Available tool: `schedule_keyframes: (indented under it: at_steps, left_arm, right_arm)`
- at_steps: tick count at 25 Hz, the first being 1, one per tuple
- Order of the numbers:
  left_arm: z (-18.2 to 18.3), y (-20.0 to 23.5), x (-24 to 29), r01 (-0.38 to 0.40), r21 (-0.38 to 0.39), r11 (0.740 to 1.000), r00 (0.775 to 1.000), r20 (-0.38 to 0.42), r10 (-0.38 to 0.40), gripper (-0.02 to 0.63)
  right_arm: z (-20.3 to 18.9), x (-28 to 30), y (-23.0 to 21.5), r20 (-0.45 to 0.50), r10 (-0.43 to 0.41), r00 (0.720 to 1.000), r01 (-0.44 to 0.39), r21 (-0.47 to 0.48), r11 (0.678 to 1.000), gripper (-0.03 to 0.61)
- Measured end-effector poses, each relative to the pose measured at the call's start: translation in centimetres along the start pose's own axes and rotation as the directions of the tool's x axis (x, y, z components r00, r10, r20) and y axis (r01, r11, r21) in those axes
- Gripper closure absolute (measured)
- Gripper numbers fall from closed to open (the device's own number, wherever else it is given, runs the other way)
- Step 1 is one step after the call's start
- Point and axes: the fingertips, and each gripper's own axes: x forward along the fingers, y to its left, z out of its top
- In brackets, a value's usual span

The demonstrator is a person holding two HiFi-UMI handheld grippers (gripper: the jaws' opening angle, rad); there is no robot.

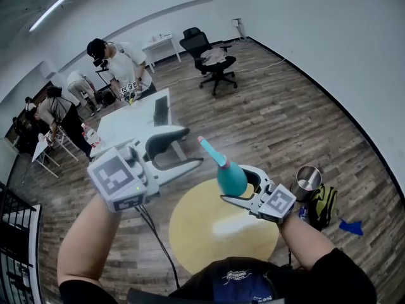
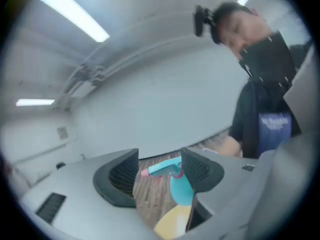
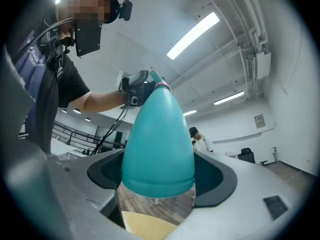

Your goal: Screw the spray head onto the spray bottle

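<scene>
Teal teardrop plastic bottle [image 3: 157,144] is being clamped by right gripper [image 3: 160,176]; pink-nozzled spray head [image 2: 161,168] apparently being tightened, with released left gripper [image 1: 193,146] needing a grip.

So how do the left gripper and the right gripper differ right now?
The left gripper's jaws stand apart, gripping nothing; the right gripper is shut on the teal spray bottle's body. The left gripper points sideways toward the bottle's spray head; the right gripper carries the bottle tilted above the yellow table. Both are grey, each with a marker cube.
</scene>
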Motion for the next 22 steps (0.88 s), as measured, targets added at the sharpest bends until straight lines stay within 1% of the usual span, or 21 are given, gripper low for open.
schedule_keyframes:
  at_steps: [1, 2, 3, 4, 6, 9, 10, 11, 13, 14, 15, 16, 17, 18, 19, 20, 22]
  left_arm:
    - [-0.8, 0.9, -0.4, -0.064, -0.154, 0.986, 0.997, 0.032, 0.07, 0.314]
    - [-2.1, 1.2, -0.5, -0.104, -0.279, 0.955, 0.992, 0.041, 0.12, 0.314]
    - [-3.8, 1.0, -0.1, -0.128, -0.367, 0.921, 0.988, 0.033, 0.151, 0.314]
    - [-5.5, 0.3, 0.6, -0.143, -0.427, 0.893, 0.986, 0.02, 0.167, 0.315]
    - [-7.9, -1.0, 2.1, -0.15, -0.511, 0.846, 0.982, 0.02, 0.187, 0.314]
    - [-8.4, -1.5, 3.3, -0.119, -0.617, 0.778, 0.97, 0.096, 0.225, 0.316]
    - [-8.3, -1.5, 3.6, -0.108, -0.639, 0.761, 0.965, 0.117, 0.234, 0.316]
    - [-8.2, -1.6, 3.8, -0.102, -0.653, 0.75, 0.962, 0.128, 0.243, 0.316]
    - [-8.0, -1.7, 4.5, -0.099, -0.669, 0.737, 0.958, 0.137, 0.253, 0.316]
    - [-8.0, -1.8, 4.7, -0.097, -0.672, 0.734, 0.957, 0.139, 0.255, 0.316]
    - [-7.8, -1.8, 4.9, -0.099, -0.668, 0.738, 0.956, 0.141, 0.256, 0.316]
    - [-7.6, -1.8, 5.0, -0.105, -0.656, 0.748, 0.956, 0.142, 0.258, 0.314]
    - [-7.3, -1.8, 4.9, -0.113, -0.637, 0.763, 0.955, 0.142, 0.261, 0.364]
    - [-7.1, -1.8, 4.8, -0.123, -0.612, 0.782, 0.955, 0.142, 0.262, 0.416]
    - [-6.8, -1.8, 4.7, -0.13, -0.582, 0.803, 0.956, 0.141, 0.257, 0.446]
    - [-6.7, -2.0, 4.7, -0.13, -0.547, 0.827, 0.96, 0.139, 0.242, 0.446]
    - [-6.4, -2.8, 4.9, -0.106, -0.454, 0.885, 0.973, 0.136, 0.186, 0.449]
  right_arm:
    - [0.2, -0.1, -0.6, 0.004, -0.023, 1.0, 0.023, 0.003, 1.0, 0.169]
    - [0.3, -0.2, -0.9, 0.006, -0.038, 0.999, 0.038, 0.0, 0.999, 0.169]
    - [0.4, -0.2, -1.1, 0.007, -0.047, 0.999, 0.047, -0.006, 0.999, 0.169]
    - [0.5, -0.2, -1.1, 0.005, -0.051, 0.999, 0.052, -0.012, 0.999, 0.169]
    - [0.4, -0.1, -0.9, -0.001, -0.057, 0.998, 0.056, -0.017, 0.998, 0.169]
    - [0.2, 0.4, -0.3, -0.015, -0.061, 0.998, 0.06, -0.027, 0.998, 0.167]
    - [0.2, 0.6, -0.1, -0.021, -0.061, 0.998, 0.06, -0.034, 0.998, 0.169]
    - [0.1, 0.7, 0.0, -0.03, -0.061, 0.998, 0.06, -0.043, 0.997, 0.169]
    - [-0.2, 0.9, 0.4, -0.046, -0.06, 0.997, 0.057, -0.062, 0.996, 0.169]
    - [-0.3, 1.0, 0.5, -0.051, -0.06, 0.997, 0.056, -0.067, 0.996, 0.169]
    - [-0.3, 1.0, 0.6, -0.053, -0.06, 0.997, 0.056, -0.068, 0.996, 0.169]
    - [-0.3, 1.1, 0.6, -0.053, -0.059, 0.997, 0.056, -0.067, 0.996, 0.169]
    - [-0.3, 1.1, 0.6, -0.053, -0.059, 0.997, 0.055, -0.068, 0.996, 0.169]
    - [-0.2, 1.2, 0.6, -0.053, -0.058, 0.997, 0.054, -0.075, 0.996, 0.169]
    - [-0.2, 1.3, 0.6, -0.053, -0.057, 0.997, 0.053, -0.083, 0.995, 0.169]
    - [-0.1, 1.3, 0.7, -0.054, -0.055, 0.997, 0.05, -0.089, 0.995, 0.169]
    - [-0.2, 1.1, 0.9, -0.059, -0.042, 0.997, 0.037, -0.091, 0.995, 0.169]
